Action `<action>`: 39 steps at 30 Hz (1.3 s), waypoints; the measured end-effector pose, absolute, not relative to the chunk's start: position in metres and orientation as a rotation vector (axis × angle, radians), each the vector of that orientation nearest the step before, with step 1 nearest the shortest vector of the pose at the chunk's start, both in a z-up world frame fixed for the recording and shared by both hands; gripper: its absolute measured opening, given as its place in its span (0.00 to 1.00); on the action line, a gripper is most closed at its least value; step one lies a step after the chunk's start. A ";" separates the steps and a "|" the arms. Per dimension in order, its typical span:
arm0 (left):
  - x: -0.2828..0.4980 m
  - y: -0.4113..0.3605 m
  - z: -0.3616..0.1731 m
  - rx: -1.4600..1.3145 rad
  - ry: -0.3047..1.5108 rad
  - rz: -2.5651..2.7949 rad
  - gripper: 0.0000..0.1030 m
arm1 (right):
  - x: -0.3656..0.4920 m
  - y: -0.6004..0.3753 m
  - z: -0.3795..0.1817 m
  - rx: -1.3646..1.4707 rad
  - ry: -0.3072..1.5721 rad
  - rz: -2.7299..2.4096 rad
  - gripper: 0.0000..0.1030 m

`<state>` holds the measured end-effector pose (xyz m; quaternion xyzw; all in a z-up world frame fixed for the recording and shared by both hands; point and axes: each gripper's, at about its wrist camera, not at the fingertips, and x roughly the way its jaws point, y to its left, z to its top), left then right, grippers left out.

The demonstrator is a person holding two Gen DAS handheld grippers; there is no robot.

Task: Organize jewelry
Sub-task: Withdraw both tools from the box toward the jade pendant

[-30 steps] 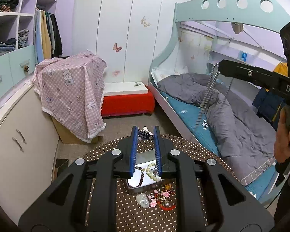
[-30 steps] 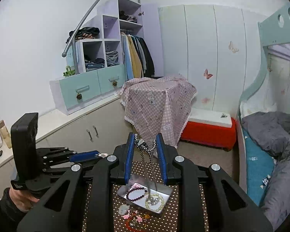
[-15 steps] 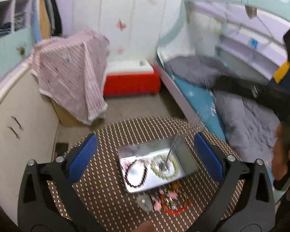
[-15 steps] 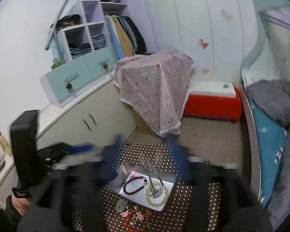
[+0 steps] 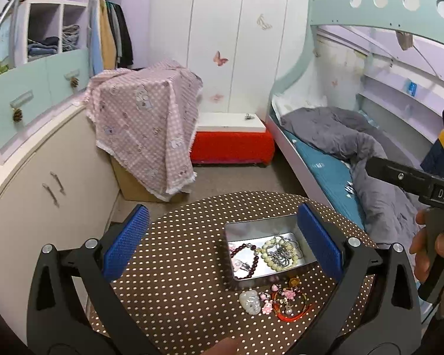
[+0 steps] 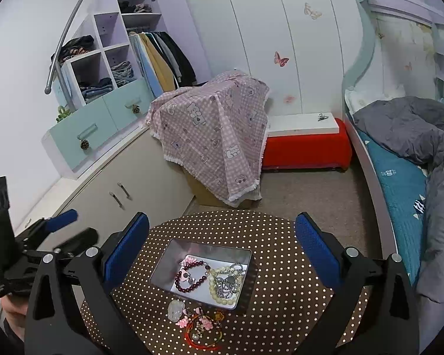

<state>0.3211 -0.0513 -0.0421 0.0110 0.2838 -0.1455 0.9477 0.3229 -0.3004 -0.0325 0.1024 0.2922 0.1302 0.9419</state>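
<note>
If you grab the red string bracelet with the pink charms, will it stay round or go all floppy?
Probably floppy: the red string bracelet lies in loose, uneven loops on the dotted table. Its charms would likely dangle and swing. It looks light.

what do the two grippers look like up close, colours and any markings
Both the left gripper and the right gripper are black plastic frames with silver screws and two fingers faced with blue ribbed pads. Seen from the left camera, the right one has white letters "DAS" on its black body.
</note>
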 end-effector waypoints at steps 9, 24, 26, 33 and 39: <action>0.287 -0.035 -0.018 0.020 0.490 -0.255 0.95 | 0.290 -0.296 -0.011 0.185 0.537 0.243 0.92; 0.234 -0.021 -0.010 0.011 0.420 -0.225 0.95 | 0.229 -0.289 -0.002 0.133 0.460 0.191 0.92; 0.231 -0.019 -0.013 0.011 0.429 -0.222 0.95 | 0.223 -0.289 -0.006 0.129 0.460 0.181 0.92; 0.222 -0.010 -0.033 -0.018 0.461 -0.201 0.95 | 0.207 -0.284 -0.024 0.108 0.489 0.160 0.92; 0.223 -0.010 -0.059 -0.017 0.527 -0.193 0.95 | 0.206 -0.276 -0.060 0.101 0.580 0.164 0.92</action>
